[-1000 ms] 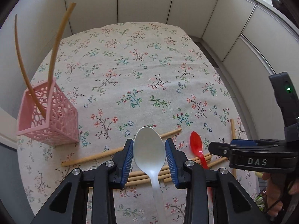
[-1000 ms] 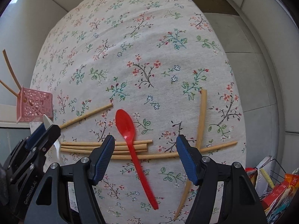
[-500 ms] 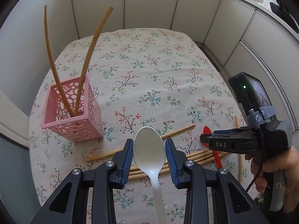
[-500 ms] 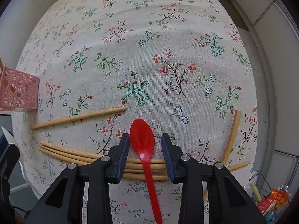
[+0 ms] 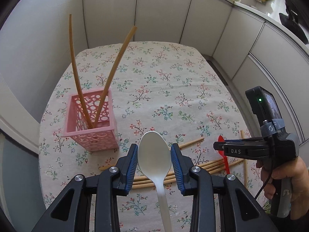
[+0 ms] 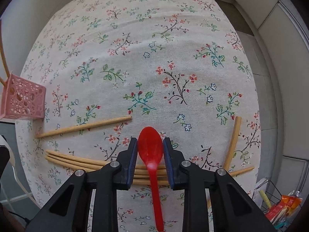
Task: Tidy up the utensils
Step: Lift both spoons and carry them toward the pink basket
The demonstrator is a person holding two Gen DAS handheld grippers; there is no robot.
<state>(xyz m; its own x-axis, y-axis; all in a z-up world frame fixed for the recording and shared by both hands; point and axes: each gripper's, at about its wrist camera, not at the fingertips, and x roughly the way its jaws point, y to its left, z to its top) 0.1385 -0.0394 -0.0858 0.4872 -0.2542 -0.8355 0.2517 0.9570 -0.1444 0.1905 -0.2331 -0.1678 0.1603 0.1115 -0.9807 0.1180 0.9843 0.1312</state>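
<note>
My left gripper (image 5: 154, 155) is shut on a white plastic spoon (image 5: 154, 154), held above the table with its bowl forward. A pink perforated holder (image 5: 91, 121) stands ahead and to the left with two wooden chopsticks (image 5: 114, 71) leaning in it; it also shows at the left edge of the right wrist view (image 6: 22, 100). My right gripper (image 6: 150, 147) is shut on the bowl of a red plastic spoon (image 6: 150, 148), low over the cloth. It shows from the side in the left wrist view (image 5: 219, 147).
Several loose wooden chopsticks (image 6: 83, 127) lie on the floral tablecloth (image 6: 154, 58), some bundled under the red spoon (image 6: 77, 160), one at the right (image 6: 232, 141). White cabinets (image 5: 164, 15) wall the table's far side. A wire basket of packets (image 6: 282, 206) sits at the lower right.
My left gripper has risen and swung toward the pink holder with the white spoon. My right gripper has moved down and closed its fingers against the red spoon's bowl.
</note>
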